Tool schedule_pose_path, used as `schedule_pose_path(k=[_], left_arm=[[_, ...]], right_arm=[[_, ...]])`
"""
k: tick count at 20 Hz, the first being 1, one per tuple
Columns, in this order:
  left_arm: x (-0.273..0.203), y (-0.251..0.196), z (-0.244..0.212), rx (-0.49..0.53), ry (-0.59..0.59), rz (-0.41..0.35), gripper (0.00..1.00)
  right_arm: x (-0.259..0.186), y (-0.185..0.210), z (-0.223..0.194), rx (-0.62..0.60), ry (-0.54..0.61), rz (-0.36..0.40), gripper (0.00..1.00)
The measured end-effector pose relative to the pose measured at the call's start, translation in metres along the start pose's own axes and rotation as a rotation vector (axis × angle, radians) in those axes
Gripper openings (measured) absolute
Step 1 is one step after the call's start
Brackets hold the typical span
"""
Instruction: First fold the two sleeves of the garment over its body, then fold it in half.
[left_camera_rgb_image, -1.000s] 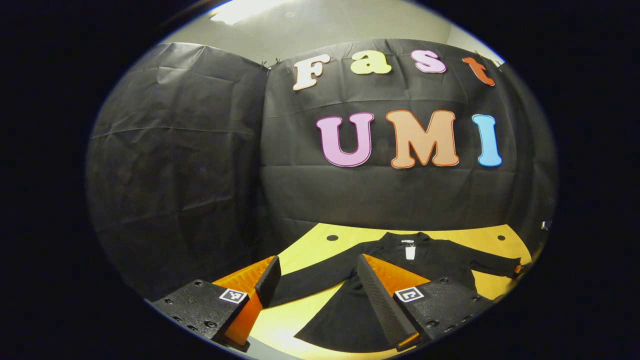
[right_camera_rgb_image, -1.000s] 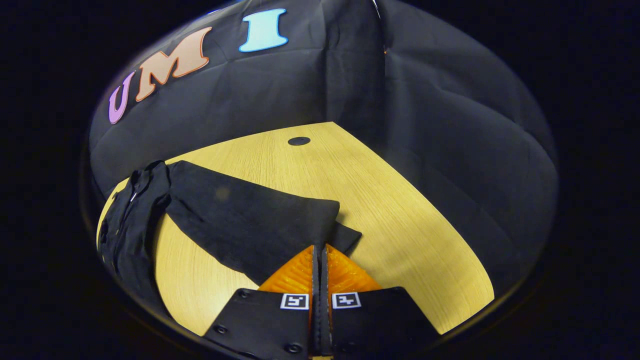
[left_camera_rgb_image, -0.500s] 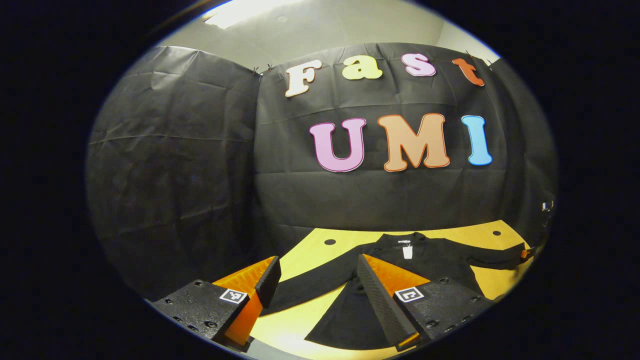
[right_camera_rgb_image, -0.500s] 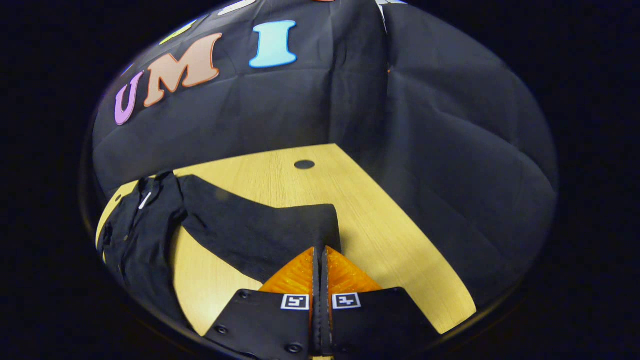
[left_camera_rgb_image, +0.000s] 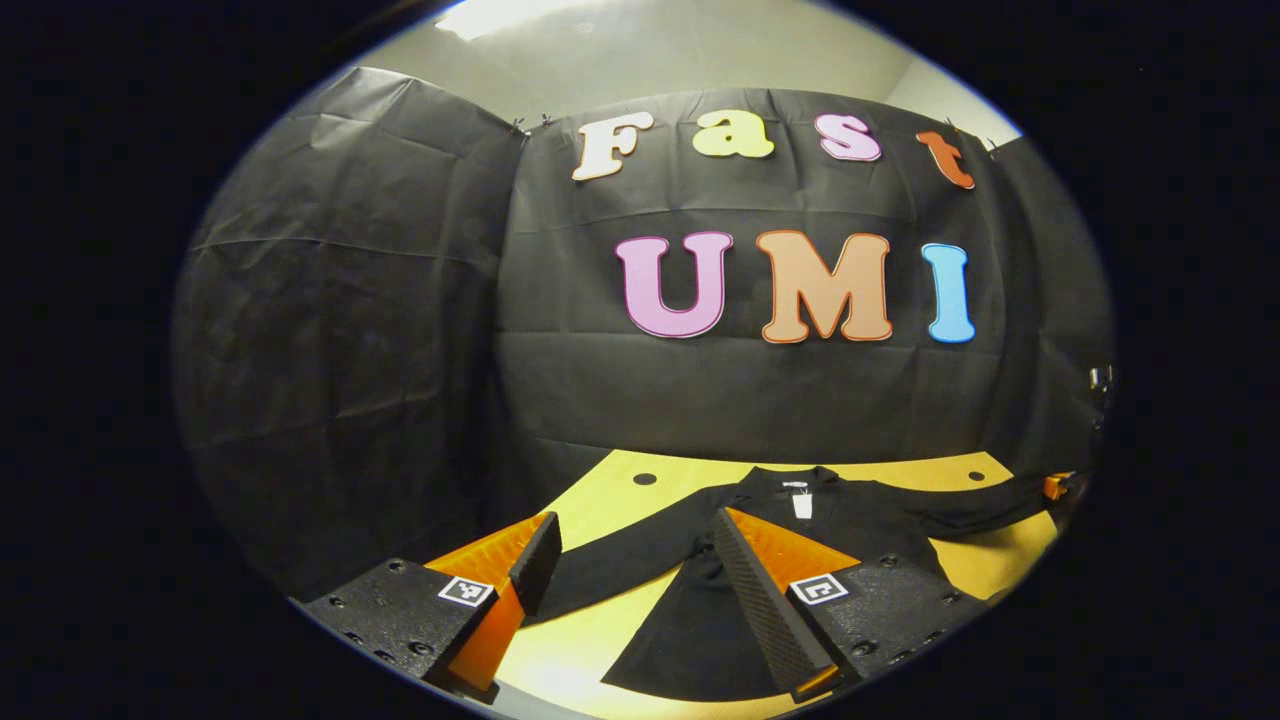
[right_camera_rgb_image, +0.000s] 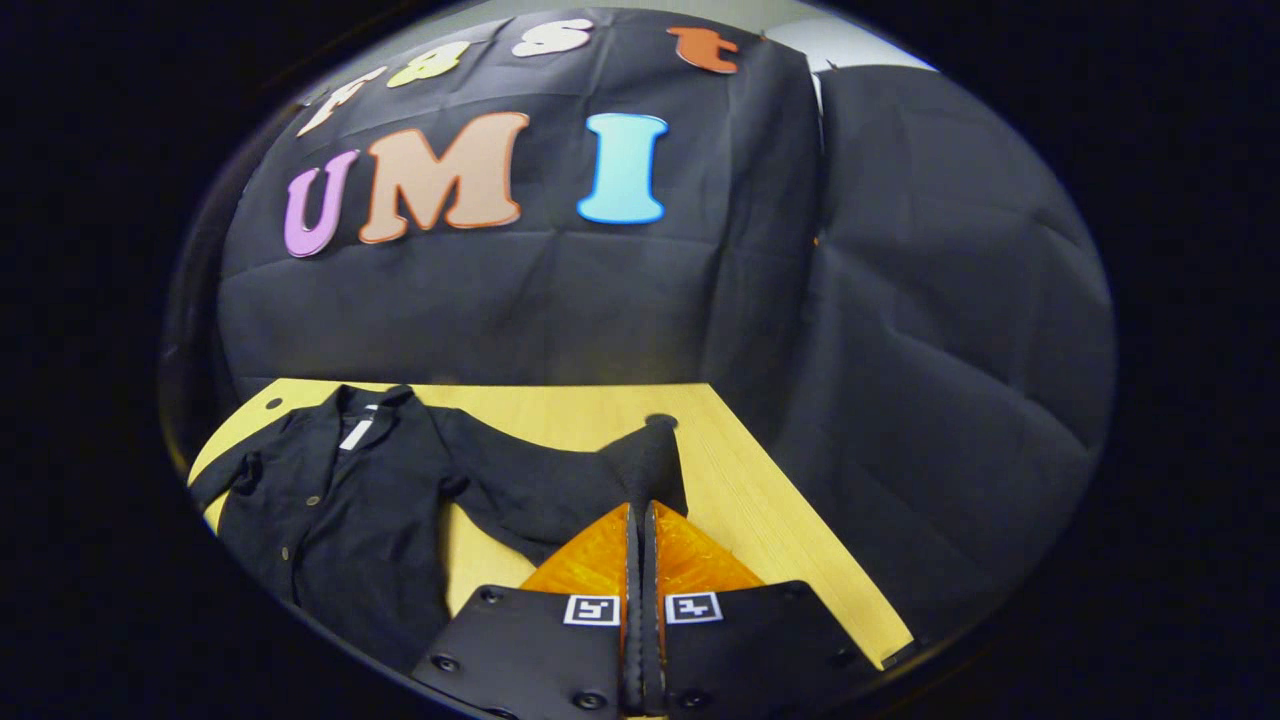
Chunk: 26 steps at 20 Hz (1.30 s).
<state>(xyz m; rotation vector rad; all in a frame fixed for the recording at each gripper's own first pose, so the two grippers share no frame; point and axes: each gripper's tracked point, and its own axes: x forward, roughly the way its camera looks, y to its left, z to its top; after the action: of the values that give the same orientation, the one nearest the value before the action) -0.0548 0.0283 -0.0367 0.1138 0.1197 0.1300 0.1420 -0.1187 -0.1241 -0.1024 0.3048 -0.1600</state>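
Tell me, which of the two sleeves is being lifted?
The sleeve pinched in the shut right tool rises off the table; the other sleeve lies flat.

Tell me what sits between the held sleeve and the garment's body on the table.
In the right gripper view, a bare wedge of wooden table lies between the sleeve, pinched by the right gripper, and the body.

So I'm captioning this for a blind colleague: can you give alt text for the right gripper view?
The right claw, shut on the cuff of a black garment's sleeve, holds that cuff up off a light wooden table. The rest of the garment lies spread out to the left, collar toward the black cloth wall.
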Motion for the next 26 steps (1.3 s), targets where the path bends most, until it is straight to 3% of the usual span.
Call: schedule_pose_path(k=[4, 9, 20, 26], left_arm=[[0.012, -0.006, -0.002, -0.022, 0.003, -0.061, 0.93], [0.025, 0.012, -0.003, -0.040, 0.005, -0.081, 0.93], [0.055, 0.067, -0.010, -0.140, 0.019, -0.030, 0.93], [0.058, 0.082, -0.016, -0.193, 0.028, 0.003, 0.94]], right_arm=[[-0.011, 0.049, 0.038, -0.024, -0.060, 0.034, 0.02], [-0.018, 0.077, 0.080, 0.021, -0.145, 0.039, 0.02], [-0.026, 0.180, 0.206, -0.017, -0.336, 0.139, 0.02], [-0.010, 0.244, 0.239, -0.007, -0.353, 0.215, 0.02]])
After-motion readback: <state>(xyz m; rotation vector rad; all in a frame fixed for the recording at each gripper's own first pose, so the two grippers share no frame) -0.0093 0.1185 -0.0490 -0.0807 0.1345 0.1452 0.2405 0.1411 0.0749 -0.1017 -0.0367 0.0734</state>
